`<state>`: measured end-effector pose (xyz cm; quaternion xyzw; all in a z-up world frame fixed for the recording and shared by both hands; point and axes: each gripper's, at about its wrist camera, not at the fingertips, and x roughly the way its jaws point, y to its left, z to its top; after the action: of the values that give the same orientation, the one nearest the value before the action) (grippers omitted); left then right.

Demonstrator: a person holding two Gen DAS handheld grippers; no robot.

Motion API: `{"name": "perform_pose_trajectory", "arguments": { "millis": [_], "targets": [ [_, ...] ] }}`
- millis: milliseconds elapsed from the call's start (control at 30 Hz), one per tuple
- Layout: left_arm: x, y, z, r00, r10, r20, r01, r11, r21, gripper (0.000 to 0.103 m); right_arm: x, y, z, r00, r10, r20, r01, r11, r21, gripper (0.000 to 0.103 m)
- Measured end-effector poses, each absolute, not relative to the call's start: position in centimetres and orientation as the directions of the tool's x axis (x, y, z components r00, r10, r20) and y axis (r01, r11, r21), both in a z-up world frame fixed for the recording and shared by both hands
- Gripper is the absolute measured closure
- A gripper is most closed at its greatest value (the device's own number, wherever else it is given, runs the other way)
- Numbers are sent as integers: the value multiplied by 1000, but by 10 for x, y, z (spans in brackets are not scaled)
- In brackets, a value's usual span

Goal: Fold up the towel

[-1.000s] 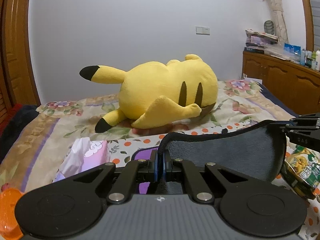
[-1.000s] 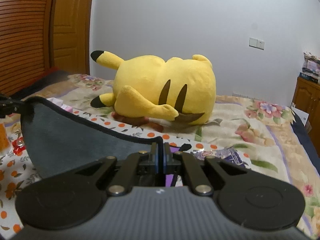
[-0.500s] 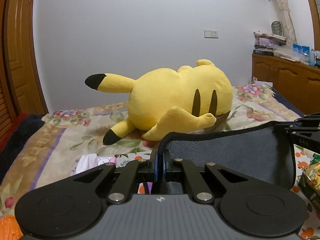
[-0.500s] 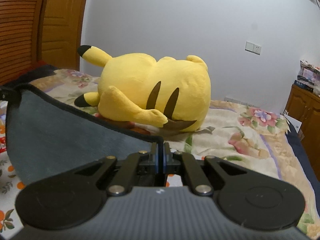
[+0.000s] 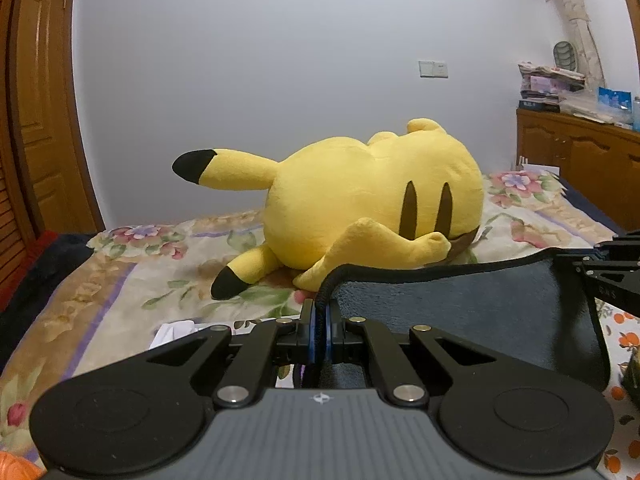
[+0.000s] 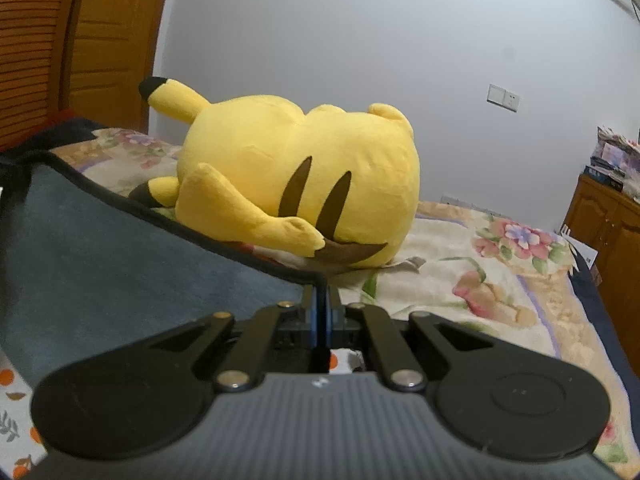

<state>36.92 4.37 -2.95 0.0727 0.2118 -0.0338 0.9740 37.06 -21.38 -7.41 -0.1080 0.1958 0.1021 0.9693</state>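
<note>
The left gripper (image 5: 319, 320) and right gripper (image 6: 321, 304) each have their jaws pressed on a top corner of the dark grey fleecy towel with black piping (image 5: 460, 312), stretched in the air above the floral bedspread (image 5: 132, 280). The fold seems just begun; next the held edge likely needs carrying forward and down, short of the yellow plush toy (image 6: 296, 184).

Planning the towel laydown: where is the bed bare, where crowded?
Bare: floral bedspread right of the yellow plush toy, toward the wooden cabinet, and left of the toy toward the wooden door. Crowded: the toy fills the middle; white paper lies under the left gripper, which, like the right gripper, pinches the dark grey towel.
</note>
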Motion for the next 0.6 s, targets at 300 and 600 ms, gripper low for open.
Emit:
{"name": "perform_pose_trajectory", "arguments": {
  "millis": [300, 600],
  "targets": [
    [393, 43, -49, 900, -1, -436, 69, 988, 141, 97, 390, -206, -93, 895, 124, -429, -216, 961, -172, 99],
    [416, 44, -75, 883, 30, -469, 43, 988, 145, 97, 411, -192, -109, 867, 95, -489, -222, 953, -208, 99]
  ]
}}
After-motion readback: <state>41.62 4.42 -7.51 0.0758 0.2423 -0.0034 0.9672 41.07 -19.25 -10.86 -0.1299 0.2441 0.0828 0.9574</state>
